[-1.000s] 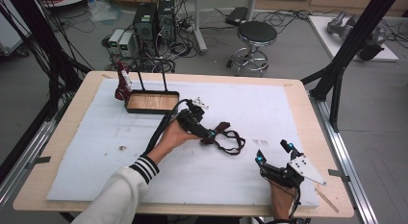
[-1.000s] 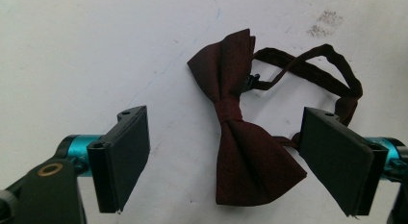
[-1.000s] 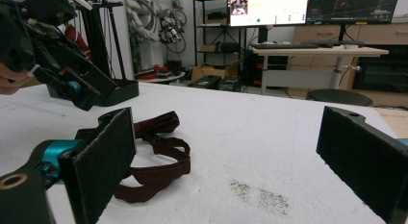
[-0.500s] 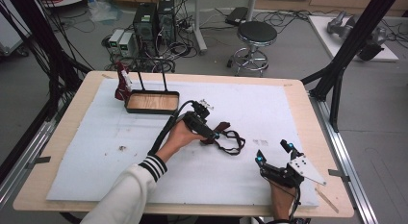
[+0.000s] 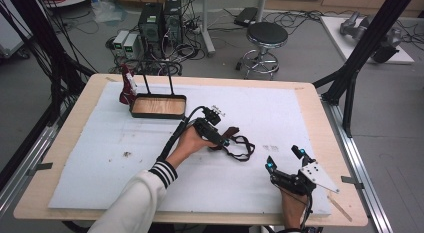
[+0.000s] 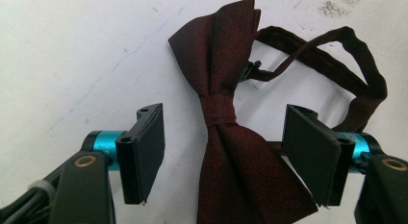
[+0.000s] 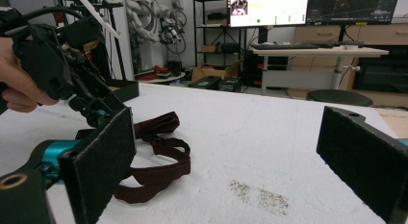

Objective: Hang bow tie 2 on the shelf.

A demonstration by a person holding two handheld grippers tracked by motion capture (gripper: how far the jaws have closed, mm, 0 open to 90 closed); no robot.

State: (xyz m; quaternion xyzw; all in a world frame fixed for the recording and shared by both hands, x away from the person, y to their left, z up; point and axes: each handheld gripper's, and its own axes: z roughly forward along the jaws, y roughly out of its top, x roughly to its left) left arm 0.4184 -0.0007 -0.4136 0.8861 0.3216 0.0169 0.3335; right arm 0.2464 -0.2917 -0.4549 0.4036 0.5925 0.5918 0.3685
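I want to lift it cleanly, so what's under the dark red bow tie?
The bow tie lies flat on the white foam sheet. Its strap loops beside it. The left tool straddles the tie's lower wing with jaws open. Anything beneath the fabric is hidden.

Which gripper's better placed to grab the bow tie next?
Left. The left gripper is open with its jaws straddling the bow tie near the knot. The right gripper, also open, sits apart near the table's front edge.
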